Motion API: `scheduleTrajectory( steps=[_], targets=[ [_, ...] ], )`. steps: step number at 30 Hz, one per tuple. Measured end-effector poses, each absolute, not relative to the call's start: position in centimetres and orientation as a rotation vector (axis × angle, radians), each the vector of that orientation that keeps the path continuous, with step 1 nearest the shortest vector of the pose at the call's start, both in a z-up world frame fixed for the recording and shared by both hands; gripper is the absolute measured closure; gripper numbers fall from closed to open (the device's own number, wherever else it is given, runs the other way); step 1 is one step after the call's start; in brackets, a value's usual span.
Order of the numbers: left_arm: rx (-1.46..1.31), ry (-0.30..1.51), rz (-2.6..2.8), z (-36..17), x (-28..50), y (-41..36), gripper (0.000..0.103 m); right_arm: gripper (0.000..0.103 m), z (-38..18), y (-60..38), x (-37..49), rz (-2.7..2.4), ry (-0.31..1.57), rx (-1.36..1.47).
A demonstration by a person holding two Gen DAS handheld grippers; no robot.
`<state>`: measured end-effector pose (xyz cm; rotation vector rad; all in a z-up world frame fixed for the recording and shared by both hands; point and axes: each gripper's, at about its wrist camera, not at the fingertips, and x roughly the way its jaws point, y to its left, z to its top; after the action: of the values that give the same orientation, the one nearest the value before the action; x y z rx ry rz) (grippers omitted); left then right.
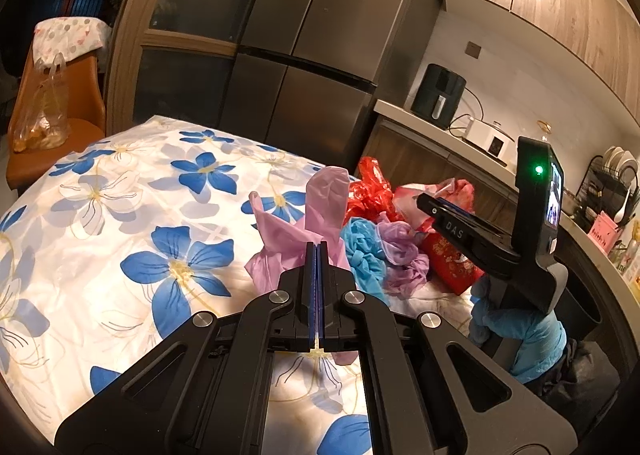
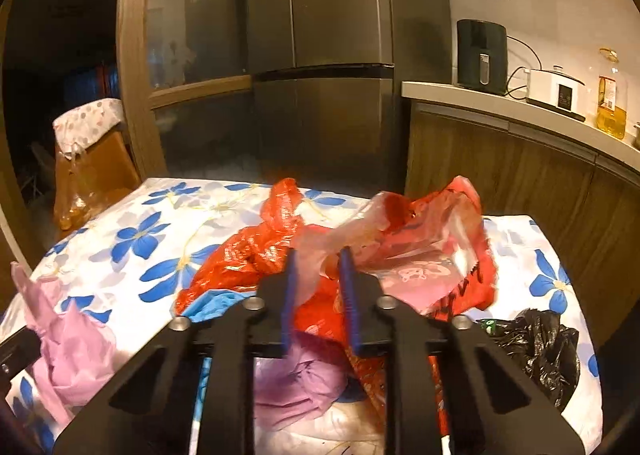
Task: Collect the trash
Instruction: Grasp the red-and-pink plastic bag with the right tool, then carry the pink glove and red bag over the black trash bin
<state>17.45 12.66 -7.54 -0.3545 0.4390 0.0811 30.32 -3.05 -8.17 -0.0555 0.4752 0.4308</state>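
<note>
A pile of crumpled plastic bags lies on the flowered tablecloth: red, blue, lilac and black. My left gripper is shut on a pink bag, which stands up above its tips. The right gripper reaches into the pile, jaws a little apart. A translucent pinkish bag trails between its blue pads, which do not visibly press on it. In the left wrist view the right gripper sits over the pile, held by a blue-gloved hand.
A steel fridge stands behind the table. An orange chair with a clear bag is at far left. The counter on the right carries an air fryer, a white cooker, an oil bottle and a dish rack.
</note>
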Motion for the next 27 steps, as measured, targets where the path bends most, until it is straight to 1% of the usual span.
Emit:
scheduleTrajectory(
  steps=[1,7,17,27],
  targets=[
    [-0.354,0.439,0.08,-7.5,17.5,12.6,0.103,0.093,-8.1,-3.1,30.2,0.438,0.473,-0.052],
    [-0.351,0.435,0.079,-7.3,17.5,12.4,0.103,0.097,-7.2,-3.9,28.8,0.461,0.442,-0.022],
    [-0.32,0.407,0.063,-5.8,17.1,10.5,0.103,0.098,-4.2,-6.9,24.3,0.478,0.349,0.021],
    [-0.274,0.373,0.033,-3.9,16.2,6.9,0.103,0.098,-2.6,-11.0,19.1,0.472,0.283,0.044]
  ],
)
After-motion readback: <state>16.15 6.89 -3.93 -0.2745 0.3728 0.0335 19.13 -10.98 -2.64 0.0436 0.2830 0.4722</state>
